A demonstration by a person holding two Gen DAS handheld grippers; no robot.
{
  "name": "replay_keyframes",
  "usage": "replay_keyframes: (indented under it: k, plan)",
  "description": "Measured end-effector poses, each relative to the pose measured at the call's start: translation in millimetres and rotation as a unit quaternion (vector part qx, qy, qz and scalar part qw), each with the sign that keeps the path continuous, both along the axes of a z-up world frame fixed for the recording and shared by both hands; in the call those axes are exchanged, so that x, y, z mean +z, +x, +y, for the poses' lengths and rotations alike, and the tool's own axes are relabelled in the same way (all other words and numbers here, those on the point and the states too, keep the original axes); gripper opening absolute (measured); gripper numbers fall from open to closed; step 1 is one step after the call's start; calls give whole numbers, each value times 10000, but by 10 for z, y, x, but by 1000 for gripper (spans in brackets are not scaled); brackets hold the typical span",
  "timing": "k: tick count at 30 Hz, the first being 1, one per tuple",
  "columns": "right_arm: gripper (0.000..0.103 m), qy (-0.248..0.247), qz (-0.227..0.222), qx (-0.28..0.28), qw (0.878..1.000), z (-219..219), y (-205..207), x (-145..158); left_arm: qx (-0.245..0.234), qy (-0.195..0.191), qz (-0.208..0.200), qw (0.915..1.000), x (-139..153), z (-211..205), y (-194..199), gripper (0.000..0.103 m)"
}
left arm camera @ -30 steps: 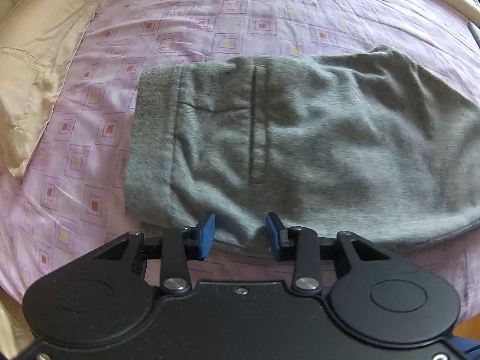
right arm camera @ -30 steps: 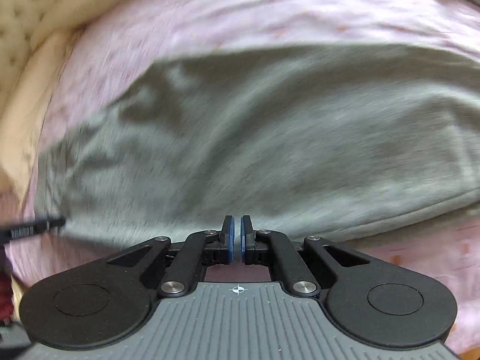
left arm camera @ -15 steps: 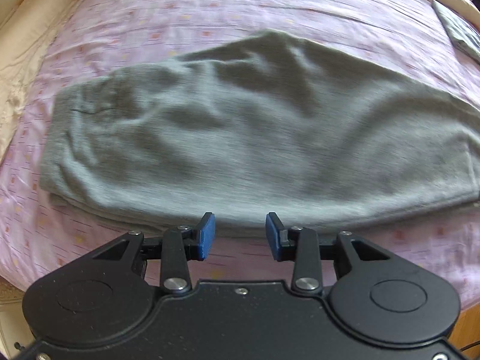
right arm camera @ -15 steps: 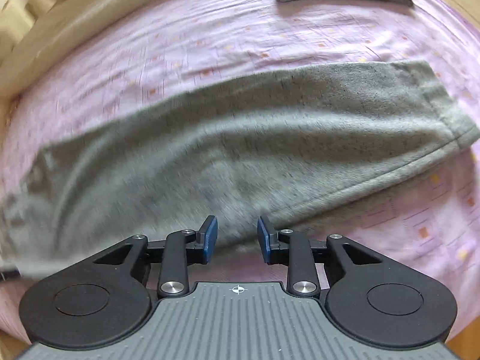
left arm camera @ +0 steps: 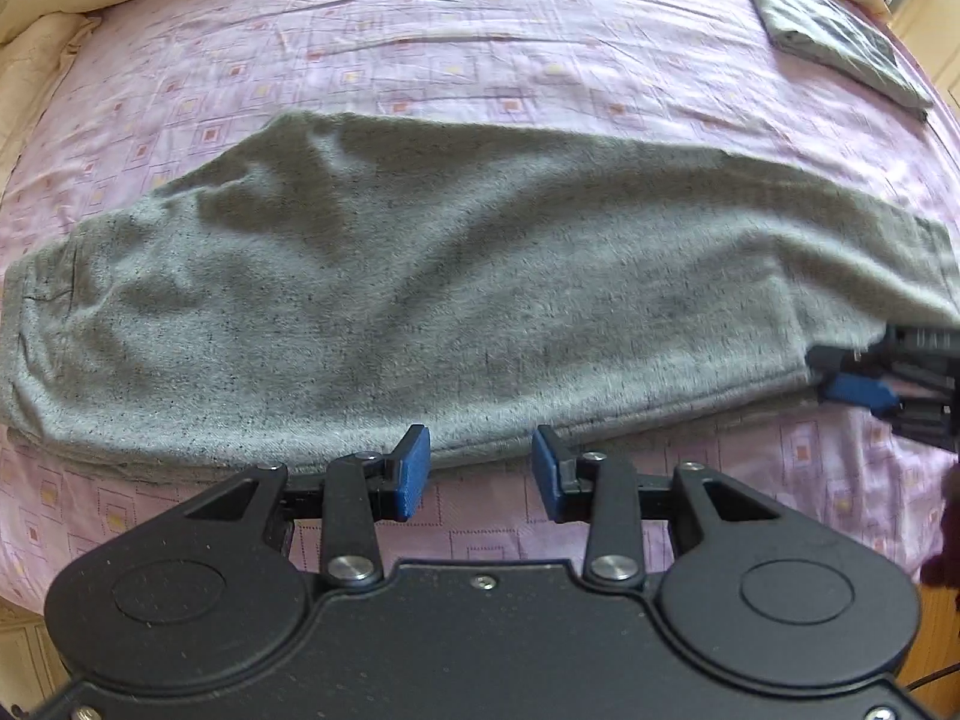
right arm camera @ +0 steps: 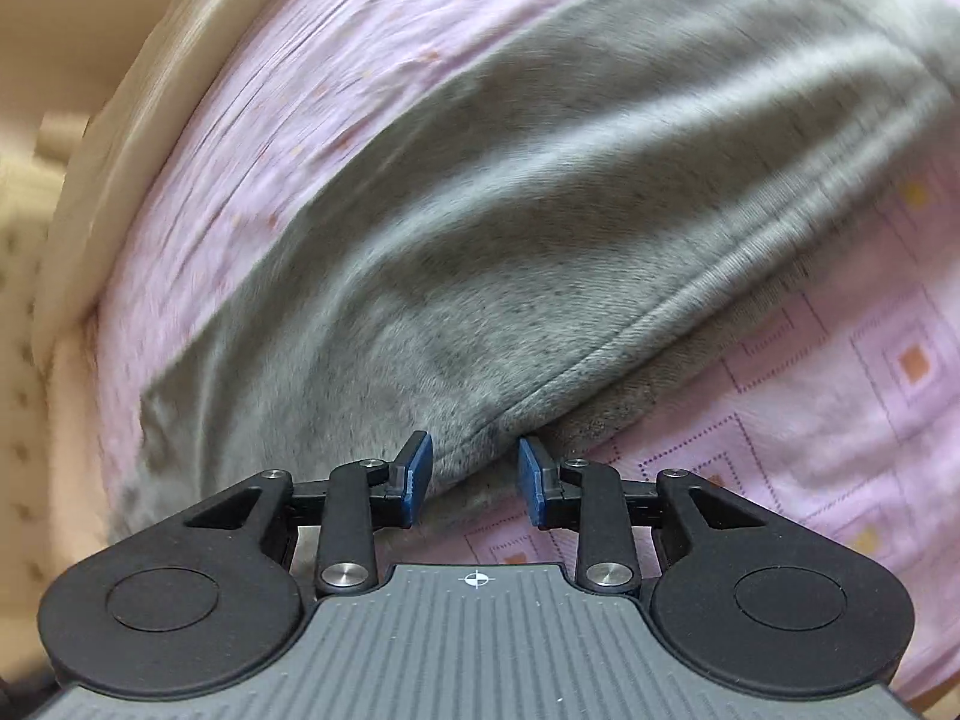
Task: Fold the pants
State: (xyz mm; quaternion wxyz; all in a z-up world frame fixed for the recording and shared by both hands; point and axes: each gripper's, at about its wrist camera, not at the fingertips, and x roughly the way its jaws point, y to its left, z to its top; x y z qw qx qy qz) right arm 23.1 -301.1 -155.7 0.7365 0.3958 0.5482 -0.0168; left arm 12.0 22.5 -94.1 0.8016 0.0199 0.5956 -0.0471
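Grey fleece pants [left arm camera: 450, 288] lie folded lengthwise, leg on leg, across a pink patterned bed sheet [left arm camera: 480, 42]. The waistband is at the left, the cuffs at the right. My left gripper [left arm camera: 480, 471] is open and empty, just in front of the pants' near edge at mid-length. My right gripper [right arm camera: 471, 477] is open with the near hem of the pants [right arm camera: 480, 252] between its pads; the view is blurred. It also shows in the left wrist view [left arm camera: 864, 378] at the cuff end.
A folded grey garment [left arm camera: 834, 30] lies at the far right of the bed. A cream padded bed frame [right arm camera: 90, 138] runs around the mattress. The wooden floor [left arm camera: 936, 630] shows past the near right edge.
My left gripper has pulled back and to the right, from the waistband to mid-leg. My right gripper opened, then swung low to the cuff end of the pants.
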Motion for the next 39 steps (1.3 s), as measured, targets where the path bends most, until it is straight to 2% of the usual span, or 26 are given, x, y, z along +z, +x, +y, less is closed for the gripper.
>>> replay_keyframes:
  k: [2, 3, 4, 9, 11, 13, 16, 22, 27, 30, 34, 38, 39]
  plan:
    - [30, 265, 12, -424, 9987, -37, -19, -56, -220, 117, 25, 9997, -34, -19, -16, 46]
    - [26, 349, -39, -596, 9976, -42, -35, -68, -334, 162, 30, 9993, -55, -13, -13, 46]
    - [3, 339, -74, -764, 9965, -38, -54, -70, -453, 207, 40, 9987, -68, -18, -12, 46]
    - [4, -144, -102, -889, 9959, 95, -196, 172, -738, 156, -2, 9971, -90, 66, 109, 46]
    - [4, -326, 152, -854, 9957, 131, -226, 93, -797, 83, 58, 9968, -128, 102, 190, 46]
    - [7, -250, 401, -969, 9942, 100, -213, -34, -860, 60, 92, 9962, -149, 120, 266, 46]
    - [18, -67, 207, -1323, 9910, 37, -267, 83, -986, -63, 31, 9951, -133, 87, 365, 46]
    - [19, -1087, -445, -864, 9893, 37, -401, 518, -1550, -240, -65, 9876, -169, -300, 569, 46]
    - [19, -1565, -529, -443, 9853, -102, -107, 490, -1697, -335, -242, 9846, -175, -771, 796, 46]
    - [19, -1834, -575, 22, 9813, -211, 199, 432, -1498, -362, -285, 9876, -225, -1018, 982, 46]
    - [19, -1983, -534, 586, 9769, -442, 556, 346, -988, -349, -202, 9943, -396, -1217, 1225, 46]
    - [19, -2242, -354, 988, 9689, -760, 758, 216, -483, 35, 30, 9988, -639, -1270, 1435, 48]
    - [19, -2328, -303, 1009, 9668, -874, 770, 187, -400, 82, 4, 9992, -663, -1257, 1468, 53]
